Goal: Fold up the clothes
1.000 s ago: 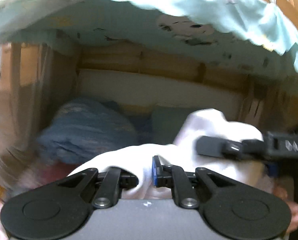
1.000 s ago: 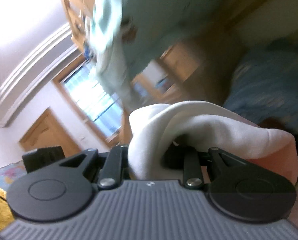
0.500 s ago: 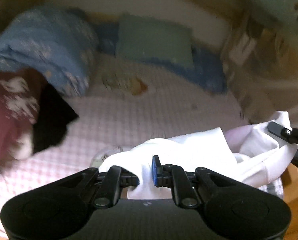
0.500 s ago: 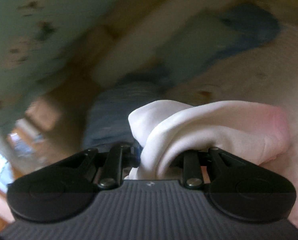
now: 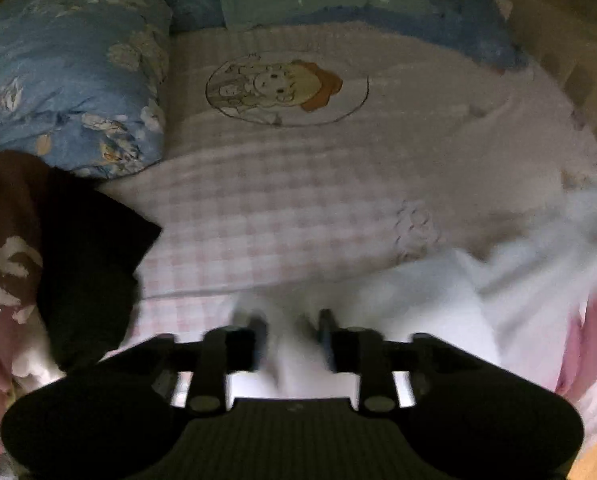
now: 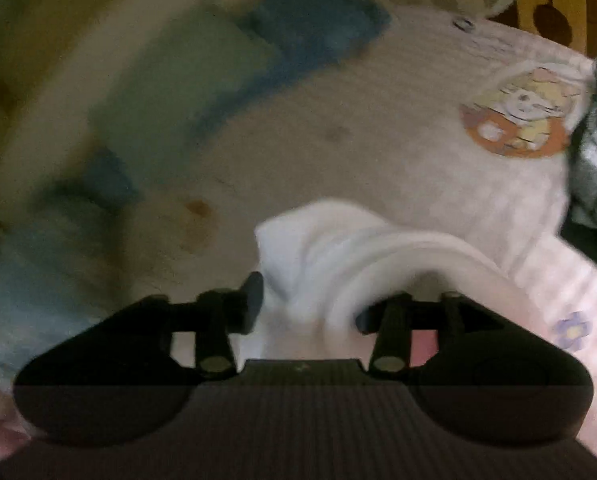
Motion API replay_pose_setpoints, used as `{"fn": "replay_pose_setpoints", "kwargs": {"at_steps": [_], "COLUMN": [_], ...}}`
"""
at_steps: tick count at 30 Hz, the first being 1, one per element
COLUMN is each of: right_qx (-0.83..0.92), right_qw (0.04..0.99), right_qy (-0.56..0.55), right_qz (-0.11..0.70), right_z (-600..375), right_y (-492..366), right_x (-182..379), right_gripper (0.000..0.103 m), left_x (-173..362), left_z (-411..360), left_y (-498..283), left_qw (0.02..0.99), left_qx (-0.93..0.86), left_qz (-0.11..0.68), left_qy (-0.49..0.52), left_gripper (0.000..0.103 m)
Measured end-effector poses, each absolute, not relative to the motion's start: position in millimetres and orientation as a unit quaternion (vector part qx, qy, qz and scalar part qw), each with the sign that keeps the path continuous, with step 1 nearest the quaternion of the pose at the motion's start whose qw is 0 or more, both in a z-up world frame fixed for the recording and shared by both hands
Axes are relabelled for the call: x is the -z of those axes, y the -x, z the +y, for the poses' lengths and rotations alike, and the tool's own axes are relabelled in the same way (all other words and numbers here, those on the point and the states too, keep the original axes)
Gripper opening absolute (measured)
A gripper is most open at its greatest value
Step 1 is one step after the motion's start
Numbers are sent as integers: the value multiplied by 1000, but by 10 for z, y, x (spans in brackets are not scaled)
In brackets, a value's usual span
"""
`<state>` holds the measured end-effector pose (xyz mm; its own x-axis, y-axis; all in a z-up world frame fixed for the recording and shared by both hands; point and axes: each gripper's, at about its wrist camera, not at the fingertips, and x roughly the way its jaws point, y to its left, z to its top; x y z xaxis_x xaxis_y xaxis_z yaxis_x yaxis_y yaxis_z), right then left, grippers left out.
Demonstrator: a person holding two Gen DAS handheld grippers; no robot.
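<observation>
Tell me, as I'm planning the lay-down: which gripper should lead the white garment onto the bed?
Left, probably: the left gripper faces open checked bedspread with the white garment trailing to its right, while the right gripper grips a bunched wad.

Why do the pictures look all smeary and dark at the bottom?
Left wrist view: the white garment and the left claw are smeared by motion, while the cartoon print on the bedsheet stays fairly sharp. Right wrist view: the pillows at left streak into blur. Both views: the claw bodies are dark and underlit, and the fisheye lens curves the edges.
</observation>
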<state>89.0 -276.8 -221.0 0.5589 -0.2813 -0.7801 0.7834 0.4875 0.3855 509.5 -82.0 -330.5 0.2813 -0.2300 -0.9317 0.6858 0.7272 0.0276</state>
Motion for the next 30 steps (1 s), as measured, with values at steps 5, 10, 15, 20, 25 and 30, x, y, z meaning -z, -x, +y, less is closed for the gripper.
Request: {"fn": "replay_pose_setpoints", "kwargs": {"at_steps": [5, 10, 15, 20, 25, 30], "right_qx": [246, 112, 47, 13, -20, -38], "right_qw": [792, 748, 688, 675, 681, 704], "right_qy": [-371, -389, -408, -399, -390, -385], "right_qz": [417, 525, 598, 621, 619, 596], "right_z": [-2591, -2142, -1822, -1692, -1648, -1603], "right_y": [-886, -838, -889, -1090, -1329, -1514], "right_x": [2594, 2890, 3271, 3370, 3468, 3276], "right_gripper": [68, 71, 71, 71, 39, 12], "left_x": [3384, 3702, 3935, 3888, 3862, 3789], "left_z": [-441, -380, -440, -585, -694, -794], "left_y": [-4578, -4067, -3604, -3200, -3018, -2868], "left_qw": [740, 689, 656, 646, 654, 659], "left_qx": [286, 266, 250, 298, 337, 373], "left_qz": [572, 644, 694, 676, 626, 572], "left_qy": [-207, -198, -163, -191, -259, -314], "left_gripper": [50, 50, 50, 56, 61, 9]}}
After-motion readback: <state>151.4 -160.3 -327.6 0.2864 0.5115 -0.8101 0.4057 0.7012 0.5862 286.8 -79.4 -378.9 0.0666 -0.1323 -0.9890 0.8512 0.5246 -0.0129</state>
